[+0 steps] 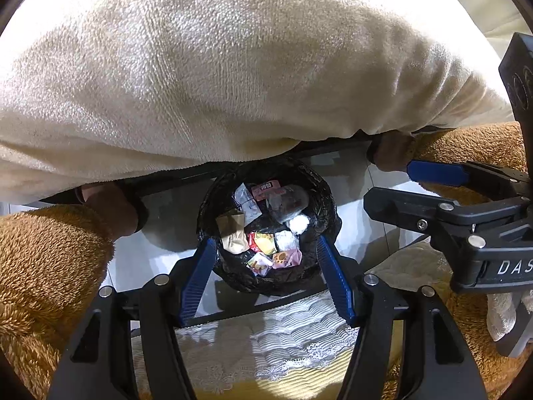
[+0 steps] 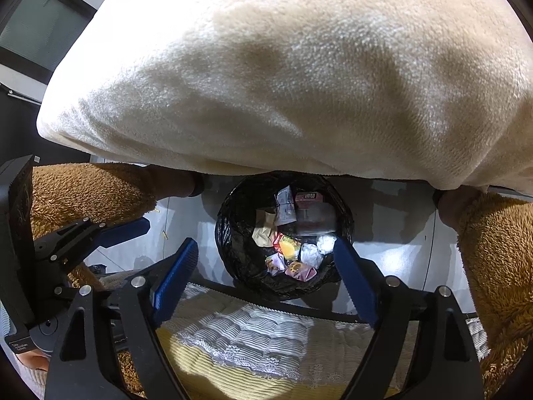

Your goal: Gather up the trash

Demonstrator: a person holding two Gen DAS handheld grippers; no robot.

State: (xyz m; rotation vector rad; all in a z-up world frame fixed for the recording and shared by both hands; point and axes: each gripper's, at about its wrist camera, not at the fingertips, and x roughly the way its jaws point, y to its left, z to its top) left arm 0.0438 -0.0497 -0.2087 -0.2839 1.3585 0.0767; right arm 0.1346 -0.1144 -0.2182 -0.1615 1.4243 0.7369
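Black-lined trash bin point(image 1: 266, 233) on floor, full of wrappers point(image 1: 263, 243).

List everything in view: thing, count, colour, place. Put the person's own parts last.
Bin: one, black bag lining, on the pale floor, seen straight down.
Wrappers: several, white, pink, yellow, tan, inside the bin.
Paper balls: about two, white, right side of the bin.
Floor: white, around the bin.
Quilted cloth: one, white and yellow, near edge.
Top: one, cream fleece, above the bin.
Trouser legs: two, brown fleece, either side.
Left gripper: open, empty.
Right gripper: open, empty.
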